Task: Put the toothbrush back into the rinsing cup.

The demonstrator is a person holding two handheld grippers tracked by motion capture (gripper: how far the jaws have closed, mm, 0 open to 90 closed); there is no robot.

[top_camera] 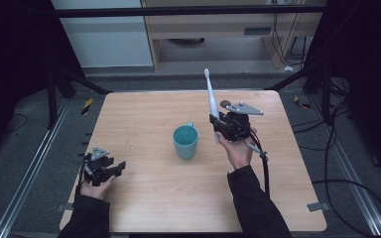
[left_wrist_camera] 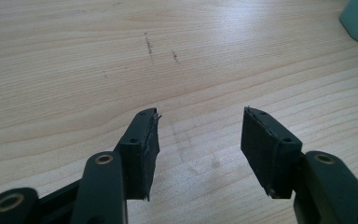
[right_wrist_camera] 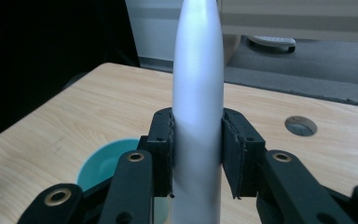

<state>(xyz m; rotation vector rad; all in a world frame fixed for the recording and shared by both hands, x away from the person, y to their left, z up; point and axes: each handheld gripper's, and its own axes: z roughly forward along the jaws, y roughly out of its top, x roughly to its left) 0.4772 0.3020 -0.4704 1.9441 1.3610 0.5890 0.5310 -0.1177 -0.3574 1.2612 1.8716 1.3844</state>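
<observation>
- Your right gripper [top_camera: 223, 128] pinches the toothbrush [top_camera: 211, 99] low on its white handle, just right of the cup [top_camera: 185, 141] and above the table [top_camera: 144, 193].
- The toothbrush stands nearly upright, its head up and leaning slightly away from the cup.
- In the right gripper view both pads press the handle's sides, with the cup's teal rim just below and left of them.
- Your left gripper [top_camera: 113, 170] rests well left of the cup, jaws spread on nothing.
- The brush's lower end is hidden behind your right gripper; the left gripper view crops the cup at its corner.
</observation>
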